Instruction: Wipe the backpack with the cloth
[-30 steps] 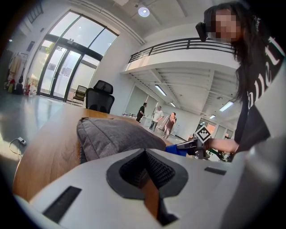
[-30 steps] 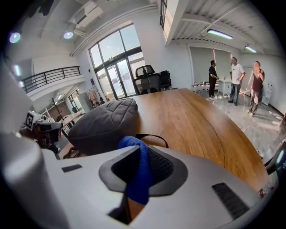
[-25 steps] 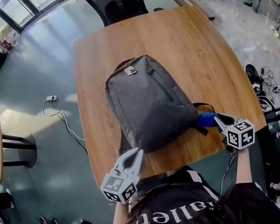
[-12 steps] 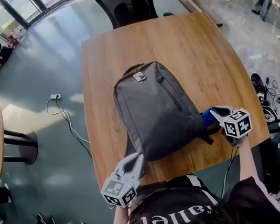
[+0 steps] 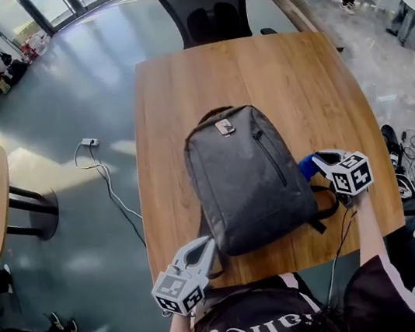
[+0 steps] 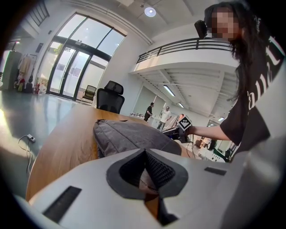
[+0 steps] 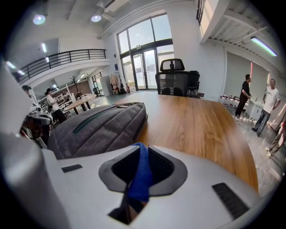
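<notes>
- As the head view shows, the grey backpack [image 5: 247, 178] lies flat on the wooden table [image 5: 179, 87], front panel up, near the edge closest to the person.
- The left gripper [image 5: 208, 241] sits at the backpack's near left corner, at the table edge.
- The right gripper [image 5: 315, 160] sits just beside the backpack's right side, with the blue cloth [image 5: 306, 167] between its tips and the pack.
- An office chair [image 5: 208, 3] stands at the far end of the table.
- Left gripper view: the jaws are together, with the pads meeting at the tips. The backpack lies just beyond them on the table. Contact with the backpack cannot be determined.
- Right gripper view: the jaws are clamped on a fold of the blue cloth, which stands up between the pads. The backpack lies ahead and to the left, zip side visible. Bare table extends to the right.
</notes>
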`<state>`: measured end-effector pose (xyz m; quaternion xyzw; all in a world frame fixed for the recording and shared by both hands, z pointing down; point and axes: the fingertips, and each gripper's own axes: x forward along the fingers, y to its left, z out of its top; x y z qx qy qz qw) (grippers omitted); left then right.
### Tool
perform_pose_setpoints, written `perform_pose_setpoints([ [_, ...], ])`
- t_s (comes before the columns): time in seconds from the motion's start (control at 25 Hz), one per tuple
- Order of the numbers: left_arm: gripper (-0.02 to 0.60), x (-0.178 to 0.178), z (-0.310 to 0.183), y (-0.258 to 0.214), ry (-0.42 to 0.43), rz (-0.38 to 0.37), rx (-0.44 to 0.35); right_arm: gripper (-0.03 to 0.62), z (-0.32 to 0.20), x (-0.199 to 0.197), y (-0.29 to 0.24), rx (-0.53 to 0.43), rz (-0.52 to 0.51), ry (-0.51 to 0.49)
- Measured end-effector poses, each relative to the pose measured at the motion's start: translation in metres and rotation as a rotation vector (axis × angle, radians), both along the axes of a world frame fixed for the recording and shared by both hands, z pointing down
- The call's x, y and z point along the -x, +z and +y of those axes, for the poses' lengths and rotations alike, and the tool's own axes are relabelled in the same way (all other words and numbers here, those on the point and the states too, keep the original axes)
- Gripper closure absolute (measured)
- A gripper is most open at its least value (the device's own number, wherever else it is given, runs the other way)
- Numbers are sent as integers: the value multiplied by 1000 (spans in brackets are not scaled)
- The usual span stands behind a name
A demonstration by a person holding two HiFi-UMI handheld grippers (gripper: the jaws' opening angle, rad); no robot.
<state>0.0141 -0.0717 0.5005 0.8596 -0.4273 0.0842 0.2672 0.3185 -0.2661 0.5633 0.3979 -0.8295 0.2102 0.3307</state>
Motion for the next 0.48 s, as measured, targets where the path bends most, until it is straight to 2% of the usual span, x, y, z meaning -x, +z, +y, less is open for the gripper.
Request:
perform_pose_setpoints([
  [0.48,580,20,-6,16,3,-14,52,532,-78,42,7,-12,87,-123],
])
